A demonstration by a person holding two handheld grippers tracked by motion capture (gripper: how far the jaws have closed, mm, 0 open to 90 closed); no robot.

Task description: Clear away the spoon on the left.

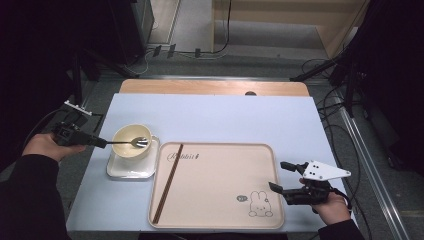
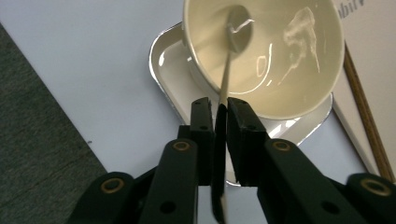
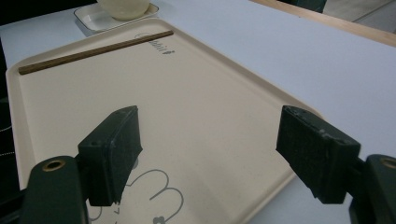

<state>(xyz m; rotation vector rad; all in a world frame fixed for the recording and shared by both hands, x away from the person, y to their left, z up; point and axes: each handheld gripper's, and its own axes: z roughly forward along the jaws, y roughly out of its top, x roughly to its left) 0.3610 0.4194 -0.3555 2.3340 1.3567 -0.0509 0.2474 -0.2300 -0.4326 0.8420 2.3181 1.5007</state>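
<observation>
A cream bowl [image 1: 125, 135] stands on a small white square dish [image 1: 131, 171] at the table's left. A metal spoon [image 1: 139, 142] rests with its head inside the bowl. My left gripper [image 1: 102, 143] is shut on the spoon's handle, just left of the bowl's rim. In the left gripper view the jaws [image 2: 220, 109] pinch the thin handle, and the spoon head [image 2: 240, 32] lies in the bowl [image 2: 289, 70]. My right gripper [image 1: 276, 175] stands open at the right edge of the beige tray [image 1: 215, 185], with nothing between its fingers [image 3: 210, 123].
A pair of brown chopsticks [image 1: 168, 182] lies along the tray's left side, also seen in the right gripper view [image 3: 93, 51]. A rabbit drawing [image 1: 260, 205] marks the tray's near right corner. A pale blue mat [image 1: 225, 115] covers the table.
</observation>
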